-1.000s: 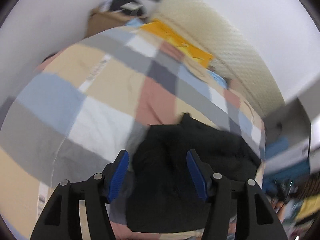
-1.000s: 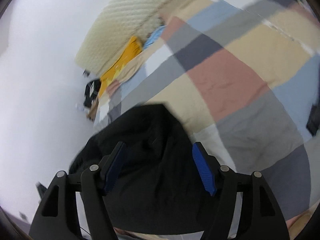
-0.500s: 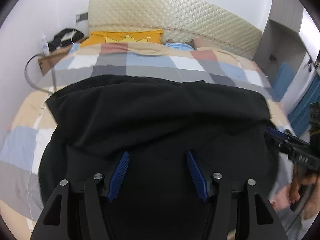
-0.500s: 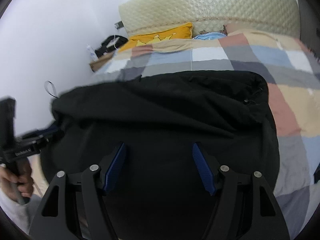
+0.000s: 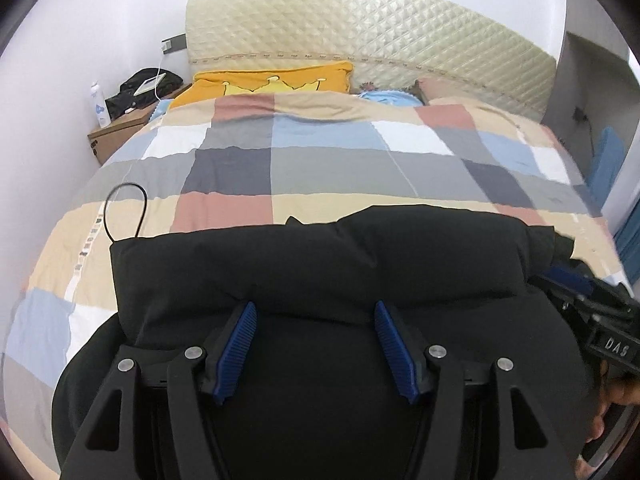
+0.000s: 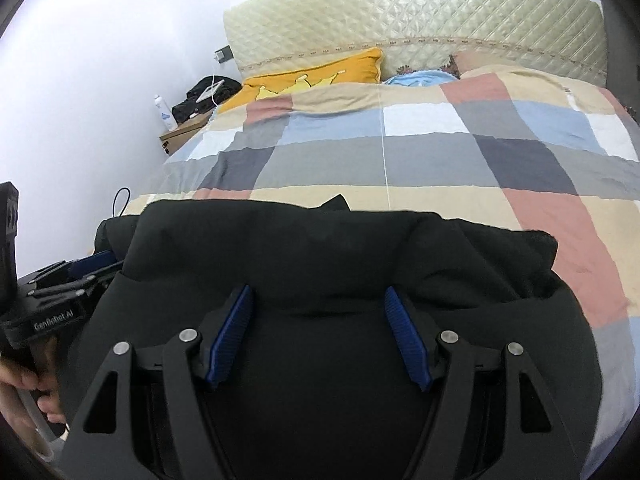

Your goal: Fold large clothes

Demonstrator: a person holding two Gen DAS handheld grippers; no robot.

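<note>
The left gripper (image 5: 316, 324) and right gripper (image 6: 318, 314) both hung spread and empty over the black garment (image 5: 320, 264) bunched on the bed's checked quilt (image 5: 320, 168), probably lining up a fold.

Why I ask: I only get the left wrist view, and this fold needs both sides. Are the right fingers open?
Observer: Yes, the right fingers are open over the garment, gripping nothing.
Operator: Where is its right edge?
Observer: It lies on a pink quilt square.
Operator: And my own gripper from outside?
Observer: The left gripper points at the garment's left edge.
</note>
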